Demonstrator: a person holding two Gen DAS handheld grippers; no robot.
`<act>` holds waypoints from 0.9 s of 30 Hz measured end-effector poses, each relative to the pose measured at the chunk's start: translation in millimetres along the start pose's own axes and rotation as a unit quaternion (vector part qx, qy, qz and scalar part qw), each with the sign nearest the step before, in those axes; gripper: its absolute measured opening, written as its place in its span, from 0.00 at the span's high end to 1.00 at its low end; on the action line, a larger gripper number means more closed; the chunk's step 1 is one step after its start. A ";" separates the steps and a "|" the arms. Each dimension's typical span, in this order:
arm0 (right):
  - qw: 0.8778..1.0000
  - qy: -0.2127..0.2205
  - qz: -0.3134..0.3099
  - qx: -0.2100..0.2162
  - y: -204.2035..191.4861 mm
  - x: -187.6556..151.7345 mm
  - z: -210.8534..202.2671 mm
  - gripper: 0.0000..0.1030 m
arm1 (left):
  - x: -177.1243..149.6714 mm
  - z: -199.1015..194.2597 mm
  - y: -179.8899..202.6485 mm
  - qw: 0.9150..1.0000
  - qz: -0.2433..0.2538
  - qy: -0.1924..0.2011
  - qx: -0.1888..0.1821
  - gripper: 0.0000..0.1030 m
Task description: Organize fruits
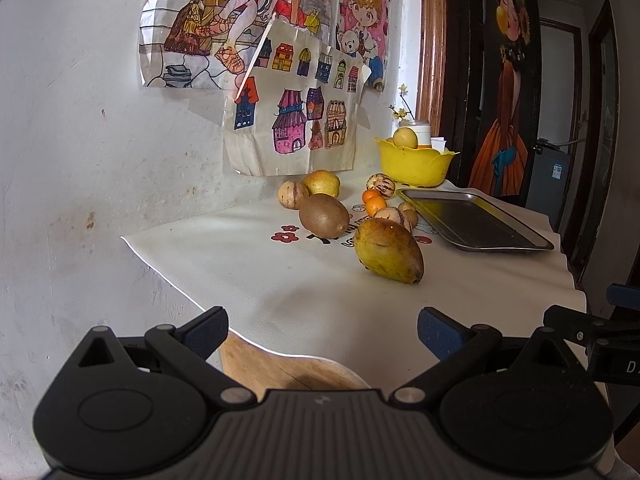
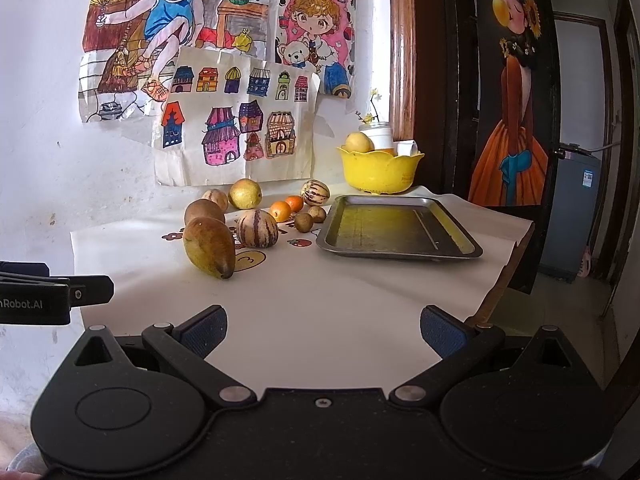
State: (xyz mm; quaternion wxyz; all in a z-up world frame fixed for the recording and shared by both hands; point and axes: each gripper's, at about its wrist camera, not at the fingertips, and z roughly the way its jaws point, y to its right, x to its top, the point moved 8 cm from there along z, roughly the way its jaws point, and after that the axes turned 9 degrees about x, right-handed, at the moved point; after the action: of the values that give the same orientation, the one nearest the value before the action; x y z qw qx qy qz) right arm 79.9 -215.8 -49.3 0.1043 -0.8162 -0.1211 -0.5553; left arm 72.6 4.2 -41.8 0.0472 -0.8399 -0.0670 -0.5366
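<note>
Several fruits lie on the white tablecloth: a mango (image 1: 390, 255) (image 2: 209, 247) nearest, a brown kiwi (image 1: 324, 215) (image 2: 204, 211), a striped melon (image 2: 256, 228) (image 1: 393, 215), a yellow pear (image 1: 321, 183) (image 2: 245, 194), two oranges (image 1: 374, 202) (image 2: 286, 207), and small kiwis (image 2: 310, 218). A metal tray (image 1: 476, 221) (image 2: 396, 226) lies to the right. A yellow bowl (image 1: 416, 162) (image 2: 379, 170) holds a pear at the back. My left gripper (image 1: 322, 330) and right gripper (image 2: 322, 330) are both open and empty, hovering at the table's near edge.
Children's drawings (image 2: 224, 72) hang on the white wall behind the table. A white jar with a flower sprig (image 2: 377, 130) stands behind the bowl. A dark door with a painted girl (image 2: 516, 100) is at the right. The tablecloth edge (image 1: 180, 284) drops off at the left.
</note>
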 end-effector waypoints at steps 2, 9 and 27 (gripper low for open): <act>1.000 0.000 0.000 0.000 0.2 0.2 -0.3 0.00 | -0.2 -0.2 0.1 1.000 0.000 0.000 0.000 0.00; 1.000 -0.001 -0.001 0.000 -0.5 0.2 0.4 0.00 | -1.4 1.6 -2.1 1.000 -0.003 -0.003 0.000 0.00; 0.999 0.003 -0.032 0.022 5.3 14.7 8.5 0.00 | 13.7 19.9 -14.2 1.000 -0.017 -0.018 -0.001 0.00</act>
State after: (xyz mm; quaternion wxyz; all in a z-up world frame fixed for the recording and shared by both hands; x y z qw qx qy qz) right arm 94.2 -217.1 -38.9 0.1048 -0.8075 -0.1595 -0.5582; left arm 93.7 22.0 -37.6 0.0363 -0.8484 -0.0814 -0.5218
